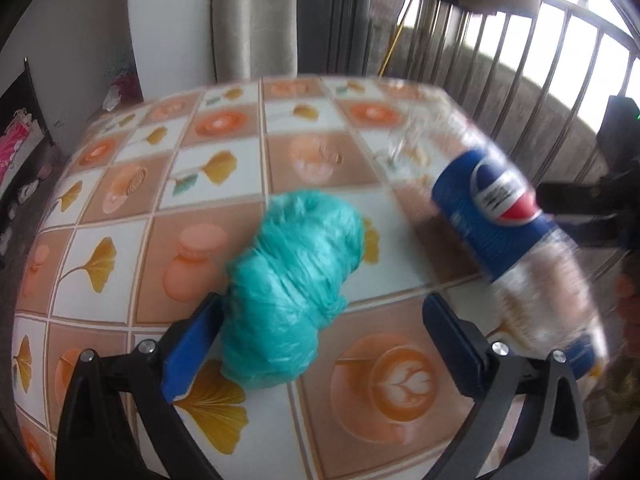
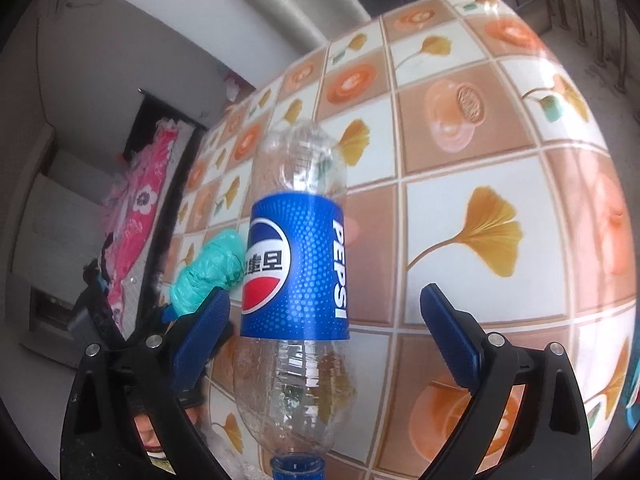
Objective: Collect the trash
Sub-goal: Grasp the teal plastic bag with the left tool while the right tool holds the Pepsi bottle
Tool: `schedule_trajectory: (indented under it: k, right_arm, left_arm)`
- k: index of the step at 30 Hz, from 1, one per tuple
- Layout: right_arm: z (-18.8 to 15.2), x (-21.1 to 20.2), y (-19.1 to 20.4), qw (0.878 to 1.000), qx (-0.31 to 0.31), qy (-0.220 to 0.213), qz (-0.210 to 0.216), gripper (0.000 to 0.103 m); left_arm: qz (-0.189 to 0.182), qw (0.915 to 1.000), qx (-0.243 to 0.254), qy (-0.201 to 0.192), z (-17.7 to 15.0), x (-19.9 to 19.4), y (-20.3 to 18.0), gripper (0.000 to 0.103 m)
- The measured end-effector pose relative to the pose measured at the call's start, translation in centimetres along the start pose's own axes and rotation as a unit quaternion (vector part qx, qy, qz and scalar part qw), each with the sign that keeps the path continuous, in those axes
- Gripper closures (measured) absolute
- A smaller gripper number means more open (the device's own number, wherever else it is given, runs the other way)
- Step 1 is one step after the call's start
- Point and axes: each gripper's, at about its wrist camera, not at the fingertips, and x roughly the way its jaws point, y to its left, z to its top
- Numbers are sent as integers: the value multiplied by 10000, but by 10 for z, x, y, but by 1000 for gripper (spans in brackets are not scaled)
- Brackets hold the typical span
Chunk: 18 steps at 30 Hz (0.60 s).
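Observation:
A crumpled teal plastic bag (image 1: 290, 288) lies on the tiled tablecloth (image 1: 224, 216), touching the left finger of my open left gripper (image 1: 320, 320); it also shows in the right wrist view (image 2: 208, 268). An empty Pepsi bottle (image 2: 296, 276) with a blue label sits between the wide-apart fingers of my right gripper (image 2: 324, 312), cap toward the camera. The fingers do not touch the bottle. The bottle appears blurred at the right of the left wrist view (image 1: 504, 220).
The table is covered in a cloth printed with ginkgo leaves and coffee cups (image 2: 480, 200). A metal railing (image 1: 520, 52) stands beyond the table's far right edge. A curtain (image 1: 256, 16) and white wall are behind. A pink cloth (image 2: 136, 216) hangs at left.

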Motion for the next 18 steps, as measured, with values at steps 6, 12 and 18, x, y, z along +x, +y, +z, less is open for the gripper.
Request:
schedule_trajectory:
  k: [6,12,18]
  right_arm:
    - [-9,-11,2,9996,-272,41,6,11]
    - [-26,-9,13,9972,-711,190,-90,17]
    - [-26,5,26,9955,-849,366,185,32]
  left_arm:
    - [-423,9977,79,-529,10,-28,5,15]
    - [-279,9993,121,-223,15,-14,8,28]
    - [-696,9953,-605,290,5,0,22,53]
